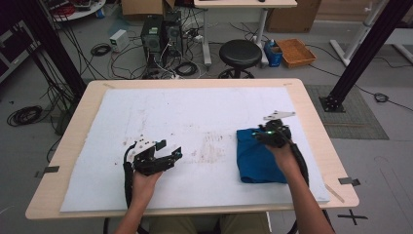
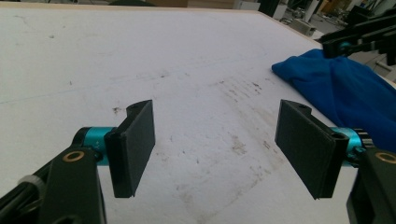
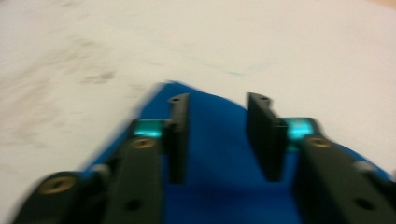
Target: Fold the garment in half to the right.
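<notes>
Two grippers are open: the right gripper (image 1: 256, 134) hovers over the far left corner of the folded cloth (image 1: 260, 161), holding nothing; the left gripper (image 1: 169, 148) waits well apart on the sheet (image 1: 185, 112).

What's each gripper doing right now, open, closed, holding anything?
Left gripper: open wide, nothing between the jaws, over the white mat.
Right gripper: open, jaws apart above the blue cloth, not gripping it.

Blue cloth (image 1: 259, 158) soft, matt; white table cover (image 1: 170, 117) matt, stained; table (image 1: 319, 131) edge pale wood.
</notes>
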`<state>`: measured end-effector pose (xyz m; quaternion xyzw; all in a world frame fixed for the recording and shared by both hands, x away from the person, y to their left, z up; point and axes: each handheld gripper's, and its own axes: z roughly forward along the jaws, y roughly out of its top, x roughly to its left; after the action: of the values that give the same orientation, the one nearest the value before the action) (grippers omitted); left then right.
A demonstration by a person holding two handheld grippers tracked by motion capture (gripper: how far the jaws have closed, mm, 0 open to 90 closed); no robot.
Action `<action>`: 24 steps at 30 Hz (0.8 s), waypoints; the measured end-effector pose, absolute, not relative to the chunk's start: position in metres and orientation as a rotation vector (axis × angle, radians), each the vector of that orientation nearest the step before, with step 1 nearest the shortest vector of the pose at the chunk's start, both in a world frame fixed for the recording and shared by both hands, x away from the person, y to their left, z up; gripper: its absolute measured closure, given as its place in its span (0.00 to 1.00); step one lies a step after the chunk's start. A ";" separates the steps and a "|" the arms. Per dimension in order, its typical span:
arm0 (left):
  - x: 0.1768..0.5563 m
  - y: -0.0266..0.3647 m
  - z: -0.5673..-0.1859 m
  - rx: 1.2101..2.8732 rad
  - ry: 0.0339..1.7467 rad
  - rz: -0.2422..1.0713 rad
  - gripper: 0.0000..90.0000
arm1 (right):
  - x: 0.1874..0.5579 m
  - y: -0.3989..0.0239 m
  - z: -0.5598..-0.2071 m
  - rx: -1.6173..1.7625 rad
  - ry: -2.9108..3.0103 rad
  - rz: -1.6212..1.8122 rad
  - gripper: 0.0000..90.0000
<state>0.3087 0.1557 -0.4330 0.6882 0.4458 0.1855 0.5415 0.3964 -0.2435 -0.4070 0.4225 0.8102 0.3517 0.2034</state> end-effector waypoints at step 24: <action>0.309 0.154 -0.433 1.651 1.053 0.439 0.32 | 0.426 -0.181 -0.433 1.215 2.325 0.763 0.99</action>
<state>0.3091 0.1543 -0.4334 0.6937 0.4427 0.1844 0.5374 0.4255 -0.1809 -0.4333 0.4355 0.8332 0.2736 0.2031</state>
